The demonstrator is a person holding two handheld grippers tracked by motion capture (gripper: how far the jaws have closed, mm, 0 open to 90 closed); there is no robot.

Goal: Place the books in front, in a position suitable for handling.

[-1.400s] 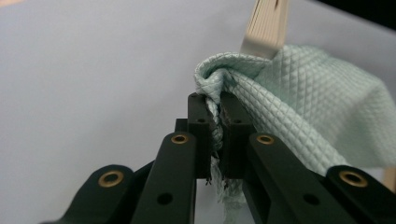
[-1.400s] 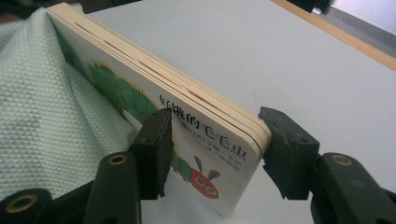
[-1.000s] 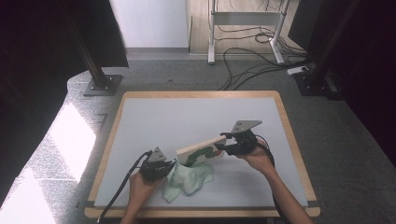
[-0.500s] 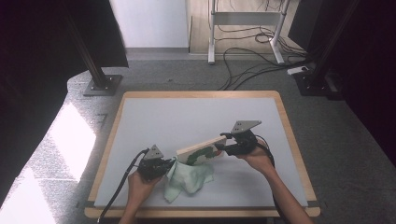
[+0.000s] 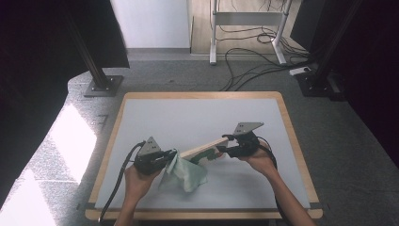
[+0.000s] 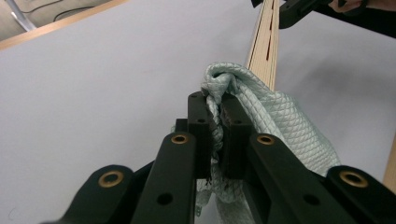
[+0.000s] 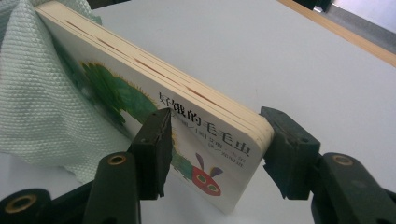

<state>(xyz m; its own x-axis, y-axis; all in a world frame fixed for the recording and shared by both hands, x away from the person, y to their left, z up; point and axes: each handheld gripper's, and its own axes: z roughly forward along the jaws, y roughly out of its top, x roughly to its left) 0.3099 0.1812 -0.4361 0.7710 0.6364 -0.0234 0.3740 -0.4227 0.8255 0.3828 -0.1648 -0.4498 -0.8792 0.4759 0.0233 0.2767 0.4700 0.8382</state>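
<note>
A thick children's board book (image 7: 187, 121) with a green caterpillar on its cover is held on edge, tilted, above the table. My right gripper (image 7: 215, 149) is shut on its near end, one jaw on each face. A pale green quilted cloth (image 6: 280, 126) drapes against the book's far end. My left gripper (image 6: 215, 135) is shut on a bunched fold of that cloth. In the high view the left gripper (image 5: 169, 156) is at the left of the cloth (image 5: 186, 172). The book (image 5: 202, 149) slants up from there to the right gripper (image 5: 222, 150).
The white tabletop (image 5: 197, 117) has a wooden rim (image 5: 202, 95). Black cables trail from both grippers toward the near edge. Beyond the table are a black stand base (image 5: 101, 87), a desk frame and floor cables (image 5: 249, 75).
My left gripper has lifted slightly and drawn the cloth up along the book's end. The right gripper and the book have stayed almost still.
</note>
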